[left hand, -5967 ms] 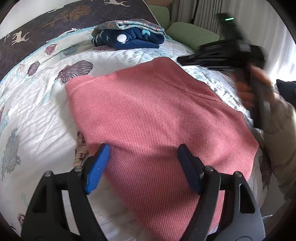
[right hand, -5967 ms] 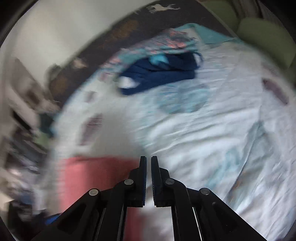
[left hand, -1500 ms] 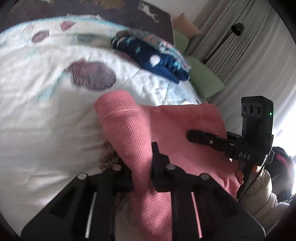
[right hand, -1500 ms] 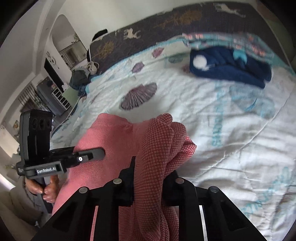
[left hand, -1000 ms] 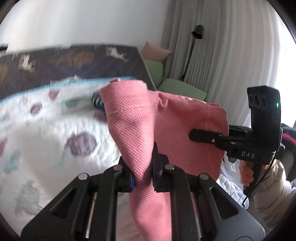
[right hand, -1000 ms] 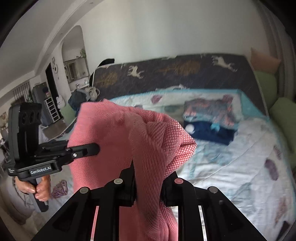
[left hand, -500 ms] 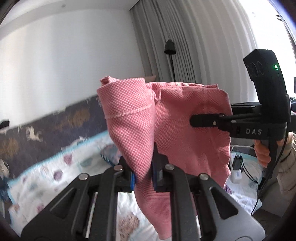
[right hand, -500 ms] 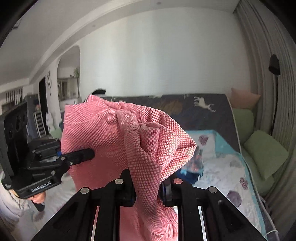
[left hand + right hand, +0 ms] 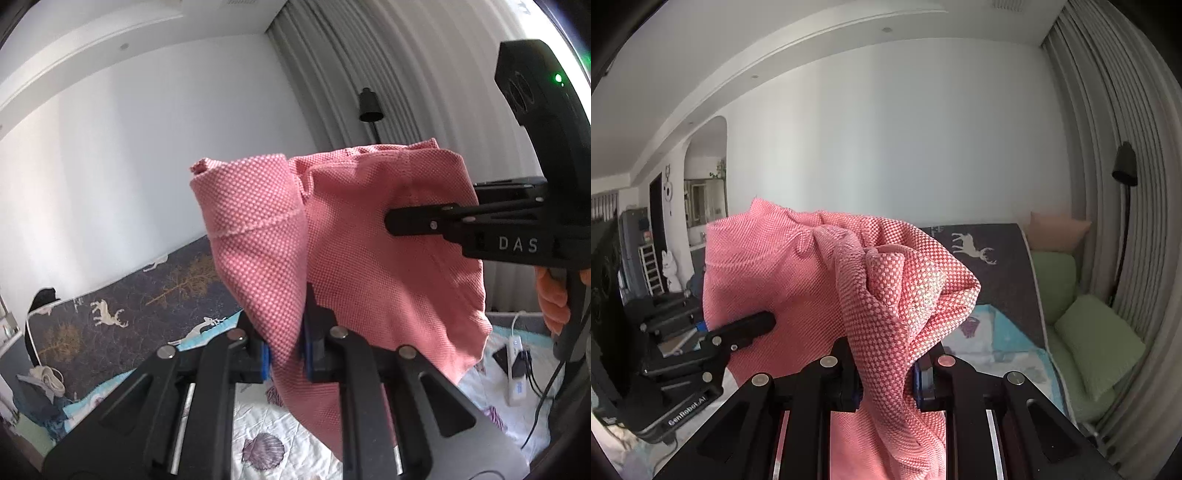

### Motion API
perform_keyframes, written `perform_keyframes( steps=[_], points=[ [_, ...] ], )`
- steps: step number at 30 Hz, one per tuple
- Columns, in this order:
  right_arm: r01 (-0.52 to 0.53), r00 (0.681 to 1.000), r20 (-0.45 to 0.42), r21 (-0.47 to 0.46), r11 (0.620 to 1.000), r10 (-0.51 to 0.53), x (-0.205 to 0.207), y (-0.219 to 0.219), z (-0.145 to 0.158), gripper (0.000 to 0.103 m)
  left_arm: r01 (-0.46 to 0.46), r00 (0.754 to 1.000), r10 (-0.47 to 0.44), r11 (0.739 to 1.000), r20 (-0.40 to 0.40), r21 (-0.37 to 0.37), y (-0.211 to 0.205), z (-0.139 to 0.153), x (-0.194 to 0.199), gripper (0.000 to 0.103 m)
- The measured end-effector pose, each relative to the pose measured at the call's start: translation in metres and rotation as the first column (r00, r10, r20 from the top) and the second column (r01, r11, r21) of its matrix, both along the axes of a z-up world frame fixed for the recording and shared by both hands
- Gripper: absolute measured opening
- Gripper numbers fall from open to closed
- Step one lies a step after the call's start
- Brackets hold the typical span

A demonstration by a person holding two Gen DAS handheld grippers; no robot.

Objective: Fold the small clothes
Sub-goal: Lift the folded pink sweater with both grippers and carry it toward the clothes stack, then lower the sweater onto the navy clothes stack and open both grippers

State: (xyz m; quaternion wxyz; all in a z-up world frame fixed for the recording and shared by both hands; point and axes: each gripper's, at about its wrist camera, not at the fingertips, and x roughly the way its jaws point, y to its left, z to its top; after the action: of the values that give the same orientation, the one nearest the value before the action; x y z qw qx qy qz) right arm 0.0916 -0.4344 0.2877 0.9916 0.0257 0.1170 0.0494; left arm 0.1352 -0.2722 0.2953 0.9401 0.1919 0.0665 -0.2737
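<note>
Fabric folds hide pads of both grippers; lower hem of pink garment cut off by gripper bodies in both views. Left gripper nearly closed, pinching one bunched top corner. Right gripper likewise nearly closed, clamped on other bunched corner. Garment hangs in air between them, above bed, clear of quilt. Coarse waffle-knit weave, stitched hem line visible near left corner, cloth crumpled at each pinch, smoother across the span between. Person's hand partly visible on right gripper's handle.
</note>
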Motion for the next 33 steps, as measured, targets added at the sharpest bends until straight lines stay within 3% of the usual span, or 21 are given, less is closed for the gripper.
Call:
perform_keyframes(
  steps=[7, 19, 24, 28, 33],
  points=[
    [-0.001, 1.000, -0.017, 0.054, 0.999, 0.002, 0.066, -0.021, -0.013, 0.018, -0.032, 0.999, 0.032, 0.999, -0.042, 0.007, -0.020, -0.014, 0.071, 0.014],
    [0.011, 0.996, -0.091, 0.137, 0.990, 0.001, 0.196, -0.063, -0.077, 0.018, -0.052, 0.990, 0.056, 0.998, -0.126, 0.035, -0.054, -0.084, 0.190, 0.014],
    [0.025, 0.990, -0.138, 0.147, 0.989, -0.005, 0.264, -0.069, -0.119, 0.018, -0.096, 0.980, 0.104, 0.994, -0.168, 0.056, -0.070, -0.131, 0.257, 0.014],
    [0.080, 0.975, -0.219, 0.134, 0.988, -0.049, 0.327, -0.067, -0.166, 0.019, -0.157, 0.958, 0.172, 0.984, -0.227, 0.083, -0.085, -0.186, 0.321, 0.015],
    [0.189, 0.933, -0.320, 0.038, 0.981, -0.167, 0.403, -0.063, -0.243, 0.034, -0.275, 0.917, 0.327, 0.934, -0.231, 0.229, -0.100, -0.268, 0.392, 0.017]
  ],
)
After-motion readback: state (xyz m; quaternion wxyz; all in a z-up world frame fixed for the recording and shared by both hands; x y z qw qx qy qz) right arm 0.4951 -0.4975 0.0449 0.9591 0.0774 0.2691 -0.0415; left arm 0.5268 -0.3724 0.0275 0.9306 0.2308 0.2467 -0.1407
